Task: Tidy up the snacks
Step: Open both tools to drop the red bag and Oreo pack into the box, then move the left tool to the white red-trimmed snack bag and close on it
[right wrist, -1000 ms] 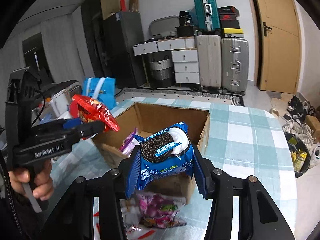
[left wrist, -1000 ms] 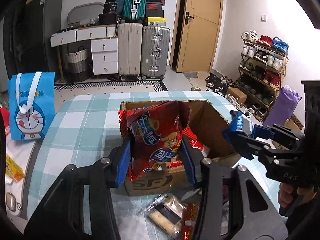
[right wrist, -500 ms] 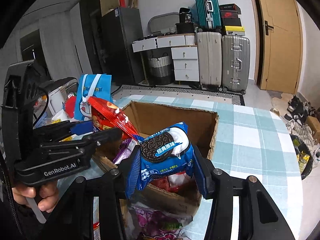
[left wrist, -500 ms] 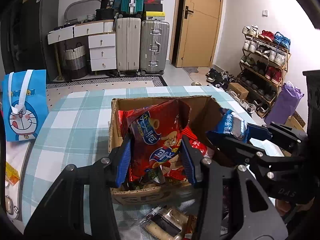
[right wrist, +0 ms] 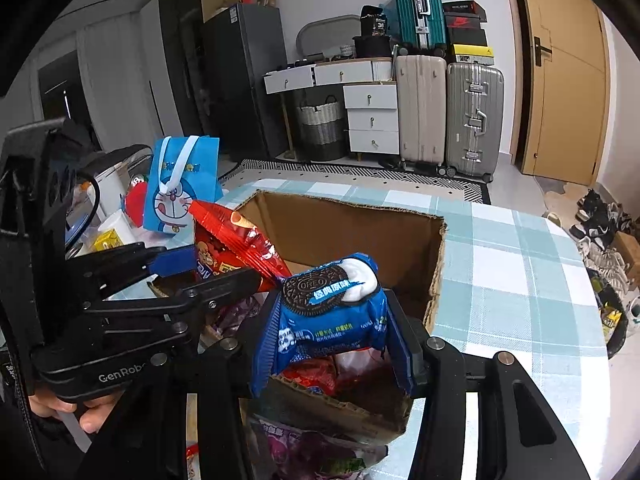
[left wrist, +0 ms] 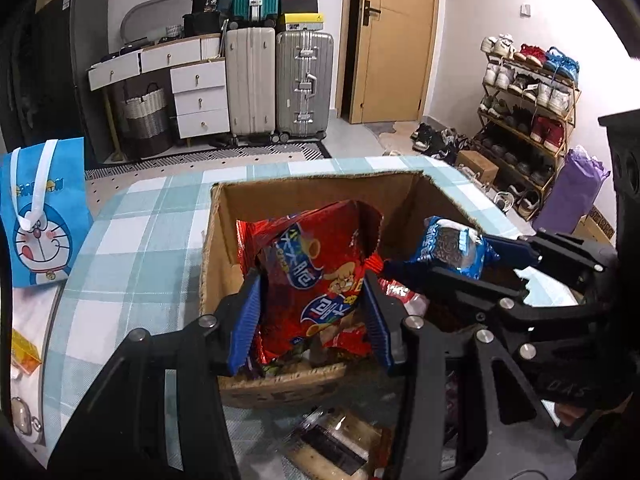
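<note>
Left wrist view: left hand-held gripper (left wrist: 312, 316) clamps a red snack bag (left wrist: 316, 272) between its blue pads, bag upright, lower half down inside the open cardboard box (left wrist: 320, 196). Box sits straight ahead of this gripper on the table (left wrist: 132, 248), which wears a teal-and-white check cloth. More red wrappers lie in the box below the held bag. Right of this gripper, the right hand-held gripper (left wrist: 448, 256) reaches in over the box's right side, gripping a blue Oreo pack (left wrist: 452, 244). Near side of the box, below the gripper: a clear-wrapped snack (left wrist: 340, 440) on the table. Far left, a blue Doraemon bag (left wrist: 40, 216) stands at the table edge.

Right wrist view: right hand-held gripper (right wrist: 332, 328) closed on the Oreo pack (right wrist: 328, 312), pack held above the near wall of the box (right wrist: 352, 224). Left hand-held gripper (right wrist: 224, 264) just to its left with the red bag (right wrist: 236, 244), tilted over the box's left rim. Purple snack packet (right wrist: 312, 452) lies on the table (right wrist: 520, 264) beneath, in front of the box.
</note>
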`<state>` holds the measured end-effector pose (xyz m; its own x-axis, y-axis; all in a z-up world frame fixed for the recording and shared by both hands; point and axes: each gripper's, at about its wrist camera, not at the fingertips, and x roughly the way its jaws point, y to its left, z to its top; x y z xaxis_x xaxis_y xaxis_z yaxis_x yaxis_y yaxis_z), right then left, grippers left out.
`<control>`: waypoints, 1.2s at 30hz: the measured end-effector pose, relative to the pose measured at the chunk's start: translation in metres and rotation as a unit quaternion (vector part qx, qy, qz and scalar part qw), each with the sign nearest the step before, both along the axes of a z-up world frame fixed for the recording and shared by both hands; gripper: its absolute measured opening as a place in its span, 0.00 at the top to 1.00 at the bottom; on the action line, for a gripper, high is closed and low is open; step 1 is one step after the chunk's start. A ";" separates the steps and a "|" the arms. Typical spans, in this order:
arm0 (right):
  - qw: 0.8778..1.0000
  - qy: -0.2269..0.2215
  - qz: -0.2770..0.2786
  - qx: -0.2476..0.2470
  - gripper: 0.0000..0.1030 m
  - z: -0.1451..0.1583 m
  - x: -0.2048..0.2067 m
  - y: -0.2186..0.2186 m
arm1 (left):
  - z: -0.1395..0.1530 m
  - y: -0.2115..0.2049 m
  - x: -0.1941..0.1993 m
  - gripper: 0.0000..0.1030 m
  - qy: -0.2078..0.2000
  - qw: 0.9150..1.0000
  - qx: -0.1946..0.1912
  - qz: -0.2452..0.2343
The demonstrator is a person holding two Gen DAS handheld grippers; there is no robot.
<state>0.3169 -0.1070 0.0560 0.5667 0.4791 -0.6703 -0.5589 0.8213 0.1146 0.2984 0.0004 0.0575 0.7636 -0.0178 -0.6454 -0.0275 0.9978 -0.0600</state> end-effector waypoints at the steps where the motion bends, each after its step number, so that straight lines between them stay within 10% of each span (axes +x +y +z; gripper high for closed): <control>1: 1.000 0.000 0.000 -0.003 0.52 -0.001 0.000 0.001 | 0.000 -0.002 -0.002 0.55 0.003 1.000 0.002 -0.005; 7: 0.999 -0.030 0.000 -0.029 0.33 0.007 -0.017 -0.001 | 0.011 0.007 -0.027 0.21 -0.018 1.000 -0.010 -0.007; 13: 1.000 0.005 -0.003 -0.009 0.02 0.017 -0.036 -0.027 | 0.019 0.014 -0.064 0.15 -0.021 1.000 -0.017 -0.002; 15: 1.000 0.028 0.003 -0.002 0.01 0.014 -0.043 -0.035 | 0.020 0.014 -0.079 0.01 -0.020 1.000 -0.023 -0.007; 36: 0.998 0.057 -0.036 0.003 0.01 -0.014 -0.134 -0.085 | -0.009 -0.007 -0.209 0.01 0.007 1.000 0.003 -0.009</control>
